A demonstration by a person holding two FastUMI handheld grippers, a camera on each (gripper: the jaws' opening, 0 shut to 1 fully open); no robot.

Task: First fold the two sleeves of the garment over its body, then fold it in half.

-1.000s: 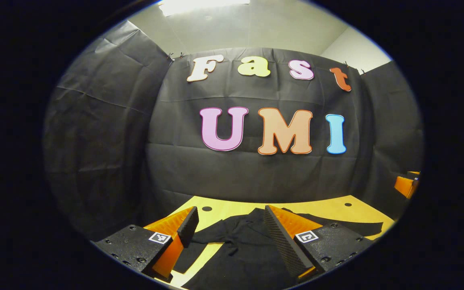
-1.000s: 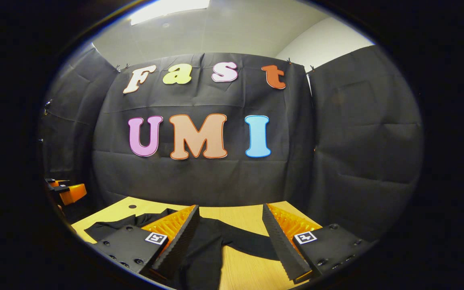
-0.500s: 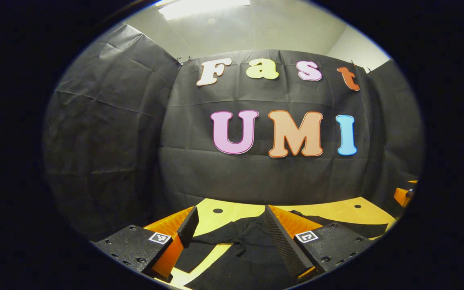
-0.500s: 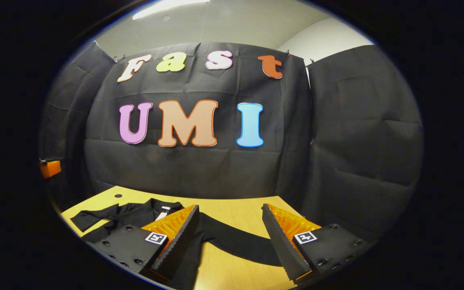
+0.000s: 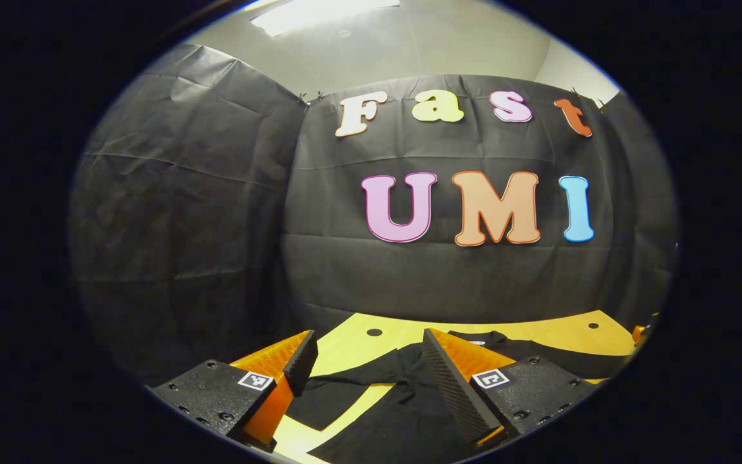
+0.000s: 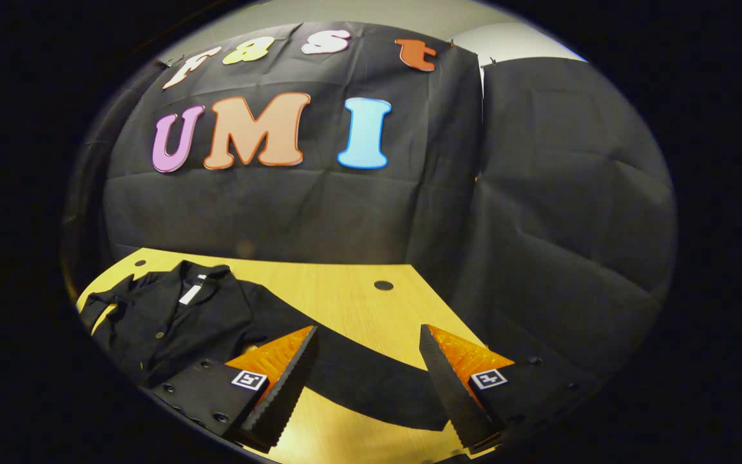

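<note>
A black garment [image 6: 171, 319] lies spread on the wooden desk [image 6: 345, 303], its collar toward the booth's back wall and a small white tag at the neck. One sleeve [image 6: 358, 380] stretches flat across the desk away from the body, running between and past the fingers of the right hand-held gripper [image 6: 366, 380]. That gripper hangs above the sleeve with its fingers spread wide, pinching nothing.

In the left gripper view the garment [image 5: 390, 412] lies below the left hand-held gripper [image 5: 366, 380], its other sleeve [image 5: 332, 399] lying out to the side on the desk [image 5: 538, 328]. This gripper's fingers also stand spread apart, with nothing between them but the cloth lying beneath. Black cloth walls close in the desk on the back and sides.
</note>
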